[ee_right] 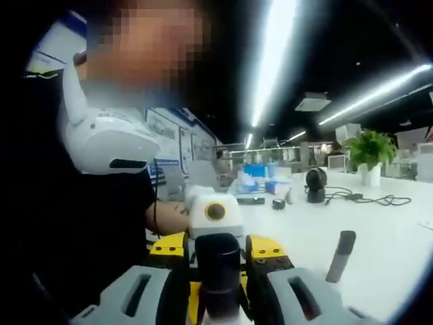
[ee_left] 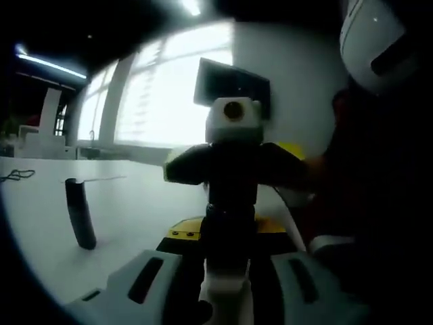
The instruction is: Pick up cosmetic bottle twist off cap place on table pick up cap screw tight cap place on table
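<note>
Squarely between both tools, the cosmetic bottle, each gripping one end.

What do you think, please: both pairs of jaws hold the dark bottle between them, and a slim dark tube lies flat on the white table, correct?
Not quite. In the left gripper view the slim dark tube stands upright, slightly tilted, on the white table, not flat. The left gripper and right gripper do hold the dark bottle.
</note>
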The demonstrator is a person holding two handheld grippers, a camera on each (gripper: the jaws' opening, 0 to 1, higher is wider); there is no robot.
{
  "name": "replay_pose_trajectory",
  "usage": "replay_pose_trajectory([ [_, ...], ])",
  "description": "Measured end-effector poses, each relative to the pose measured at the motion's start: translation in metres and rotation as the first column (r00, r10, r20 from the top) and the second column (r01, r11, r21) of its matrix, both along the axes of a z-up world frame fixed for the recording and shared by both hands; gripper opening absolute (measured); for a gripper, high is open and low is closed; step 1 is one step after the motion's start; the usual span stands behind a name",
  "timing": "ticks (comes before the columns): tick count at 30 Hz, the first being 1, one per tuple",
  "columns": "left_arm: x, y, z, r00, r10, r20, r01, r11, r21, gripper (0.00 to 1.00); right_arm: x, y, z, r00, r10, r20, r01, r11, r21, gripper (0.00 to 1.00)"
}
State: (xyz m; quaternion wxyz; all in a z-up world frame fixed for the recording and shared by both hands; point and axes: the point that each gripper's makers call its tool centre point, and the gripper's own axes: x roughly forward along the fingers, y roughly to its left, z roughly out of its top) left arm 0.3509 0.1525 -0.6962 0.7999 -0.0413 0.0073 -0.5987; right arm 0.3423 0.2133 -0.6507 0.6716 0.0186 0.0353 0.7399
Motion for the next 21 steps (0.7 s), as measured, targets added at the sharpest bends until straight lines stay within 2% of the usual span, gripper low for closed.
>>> replay_pose_trajectory([
  [4,0.0003,0.0000,-0.0001,1.000,-0.002,-0.003,0.002,1.000,-0.001,0.14,-0.0017,0.0017,-0.0027,1.000,0.009,0.006,-0.009,1.000,-0.010,0.26],
  [7,0.0005,-0.0003,-0.0002,1.000,-0.005,-0.004,0.005,1.000,-0.002,0.14,0.0008,0.0027,-0.0024,1.000,0.000,0.009,0.000,1.000,0.001,0.18],
  [12,0.0008,-0.0005,-0.0003,1.000,0.002,-0.005,-0.002,1.000,-0.002,0.14,-0.0003,0.0032,-0.0021,1.000,0.005,0.015,-0.005,1.000,0.000,0.17],
  [18,0.0010,-0.0011,-0.0006,1.000,0.014,0.015,-0.015,1.000,0.006,0.14,0.0003,0.0004,-0.0025,0.999,-0.030,0.030,0.030,1.000,-0.003,0.17],
  [21,0.0033,-0.0004,-0.0004,0.999,0.028,0.019,-0.028,1.000,0.006,0.14,0.0034,0.0008,-0.0030,0.997,-0.061,0.056,0.062,0.998,-0.016,0.17],
])
